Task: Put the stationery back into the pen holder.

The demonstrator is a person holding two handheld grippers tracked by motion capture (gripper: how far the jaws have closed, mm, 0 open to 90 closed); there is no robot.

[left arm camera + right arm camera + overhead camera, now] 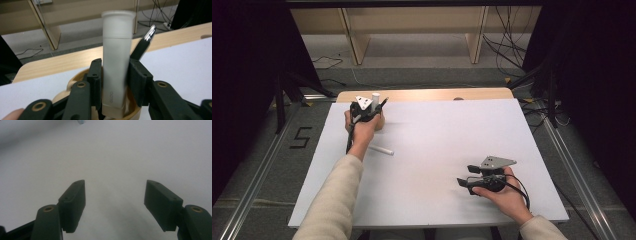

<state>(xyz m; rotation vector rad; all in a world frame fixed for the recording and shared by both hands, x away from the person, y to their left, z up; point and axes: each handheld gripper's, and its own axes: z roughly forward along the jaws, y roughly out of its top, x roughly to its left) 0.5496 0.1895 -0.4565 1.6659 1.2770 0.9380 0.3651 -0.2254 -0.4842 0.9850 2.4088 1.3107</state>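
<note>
table: white top over a pale wood board, whose bare edge shows along the far side; the largest item in the high view.

left hand: cream sleeve, reaching to the far left corner of the table, carrying the left gripper.

right hand: cream sleeve, resting near the front right of the table, carrying the right gripper.

left gripper: jaws closed on the tube, one pad on each side of its lower half. grey three-cornered plate on top, seen in the high view.

right gripper: jaws spread wide, nothing between them, bare white table beneath. in the high view it lies low over the table, jaws pointing left, well apart from the other items.

cup: pale wood, round rim, standing at the far left of the table directly under the left gripper. it holds the foot of the tube and the pen.

tube: white, capped, upright, its lower end inside the cup, clamped between the left jaws.

second tube: white, lying flat on the table just beside the left forearm, near the cup but not touching it.

pen: black with a silver tip, leaning right out of the cup, just beside the tube.
</note>
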